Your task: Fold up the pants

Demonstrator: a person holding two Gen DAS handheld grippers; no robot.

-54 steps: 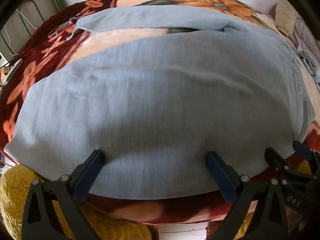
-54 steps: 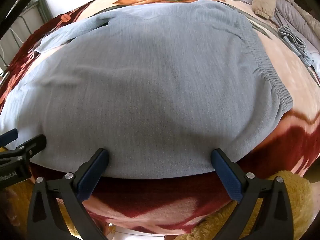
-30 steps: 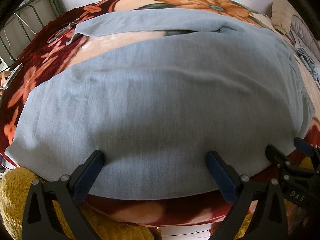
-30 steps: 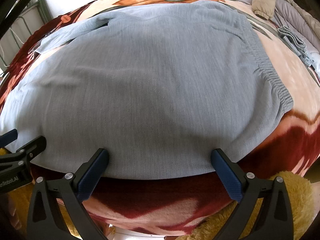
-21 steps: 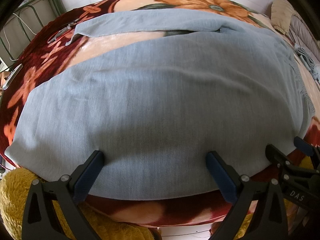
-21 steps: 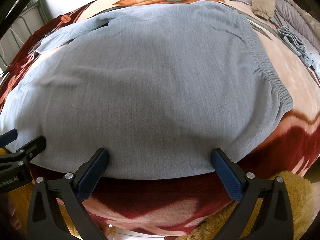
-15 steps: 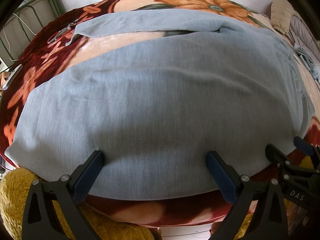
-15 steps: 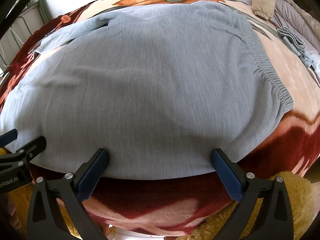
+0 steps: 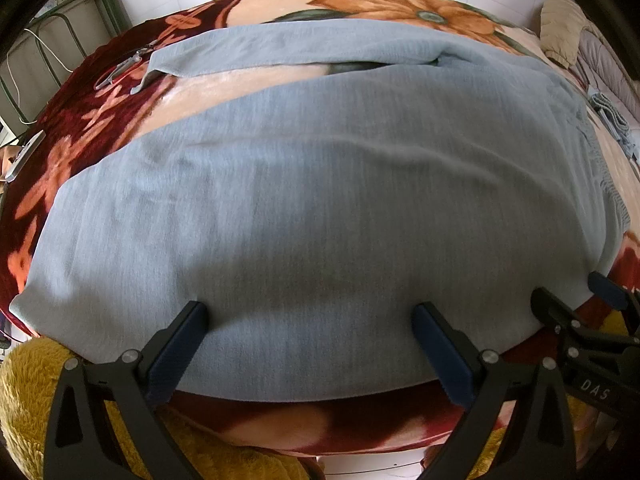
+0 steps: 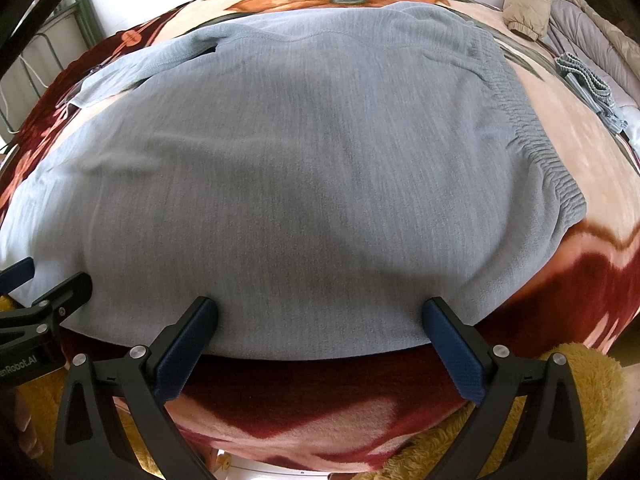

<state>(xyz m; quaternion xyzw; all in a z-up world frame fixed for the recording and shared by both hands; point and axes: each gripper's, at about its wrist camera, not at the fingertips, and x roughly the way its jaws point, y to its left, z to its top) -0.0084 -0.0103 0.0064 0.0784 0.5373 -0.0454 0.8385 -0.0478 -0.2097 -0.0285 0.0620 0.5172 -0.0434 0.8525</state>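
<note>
Light grey-blue pants (image 9: 320, 184) lie spread flat on a floral blanket (image 9: 80, 120), the near leg crossing both views and the far leg (image 9: 280, 50) stretched along the back. The elastic waistband (image 10: 532, 136) is at the right. My left gripper (image 9: 310, 316) stands open at the near edge of the near leg, fingertips resting against the cloth. My right gripper (image 10: 320, 312) is open at the same edge, closer to the waistband (image 9: 600, 168). Each gripper shows at the side of the other's view: the right gripper (image 9: 576, 312), the left gripper (image 10: 52, 284).
The red, orange and cream blanket (image 10: 600, 280) covers a bed. A yellow plush cover (image 9: 24, 400) hangs below the near edge. Folded clothes and a beige jacket (image 10: 528, 4) lie at the far right. A metal rack (image 9: 60, 40) stands at the far left.
Both grippers have stayed open at the near edge of the pants. The views have shifted only slightly; the cloth lies as before.
</note>
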